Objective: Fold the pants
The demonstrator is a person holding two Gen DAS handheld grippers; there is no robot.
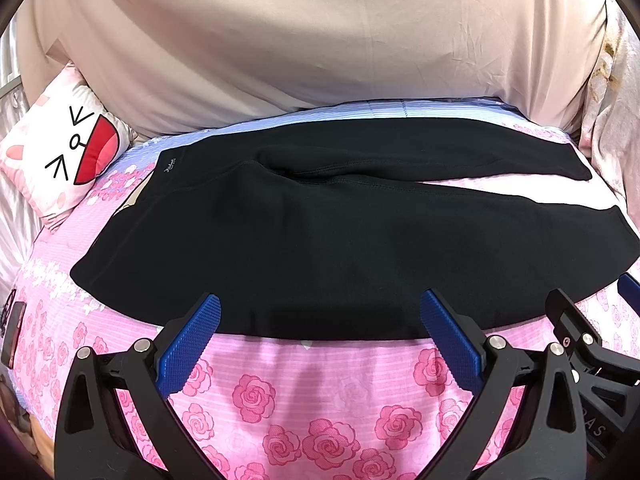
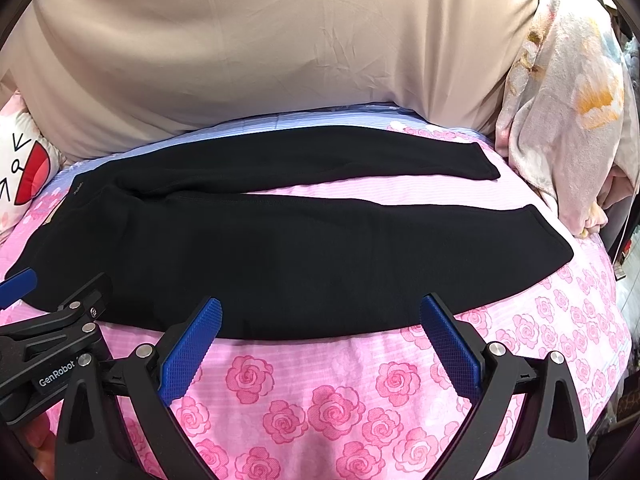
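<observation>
Black pants (image 1: 340, 248) lie flat across the pink rose bedspread (image 1: 280, 392), waistband to the left, both legs stretching right and splayed apart. They also show in the right wrist view (image 2: 300, 256). My left gripper (image 1: 320, 312) is open and empty, its blue fingertips (image 1: 208, 312) at the near edge of the pants. My right gripper (image 2: 320, 314) is open and empty at the same near edge, further right. The right gripper also shows at the right of the left wrist view (image 1: 592, 320). The left gripper's body shows at the left of the right wrist view (image 2: 56, 320).
A large beige cushion (image 1: 320, 40) rises behind the pants. A white cat-face pillow (image 1: 64, 156) lies at the left. A floral blanket (image 2: 568, 120) is heaped at the right. A dark flat object (image 1: 12, 332) lies at the bed's left edge.
</observation>
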